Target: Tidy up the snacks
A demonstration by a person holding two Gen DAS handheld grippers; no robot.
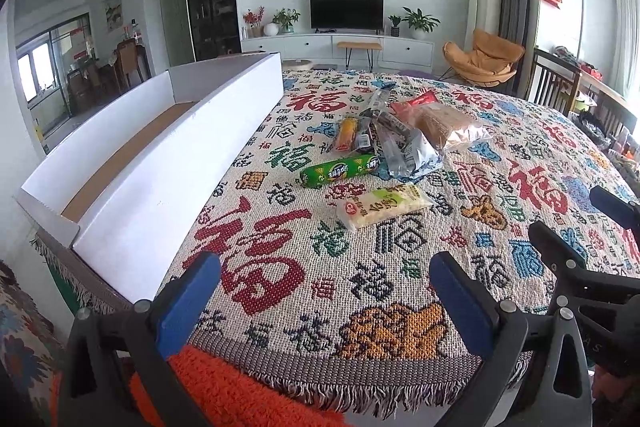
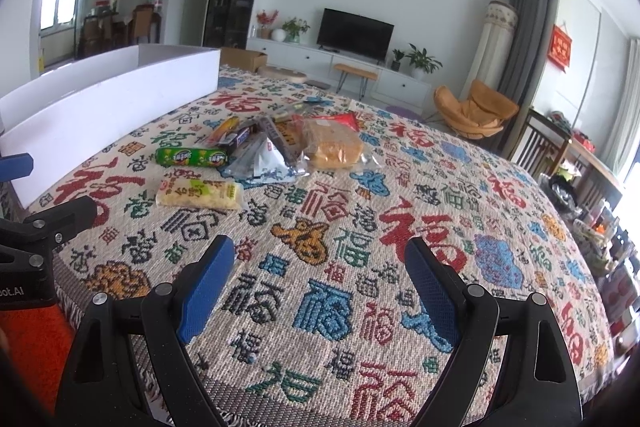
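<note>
Left wrist: both grippers, left (image 1: 324,291) and right (image 2: 320,283), gape empty near the table's (image 1: 280,359) front edge; the cracker pack (image 1: 384,205) looks light, crinkly, brittle, so pinch it mid-body.

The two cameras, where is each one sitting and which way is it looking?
Left wrist: sits on the left gripper at the table's near edge, looking across the patterned cloth toward the snacks, white box on its left; its blue-padded fingers show, plus the right gripper.
Right wrist: sits on the right gripper, facing the same way from further right; its fingers and part of the left gripper show.
Shared: green sausage, pale cracker packet, bread bag, TV.
</note>
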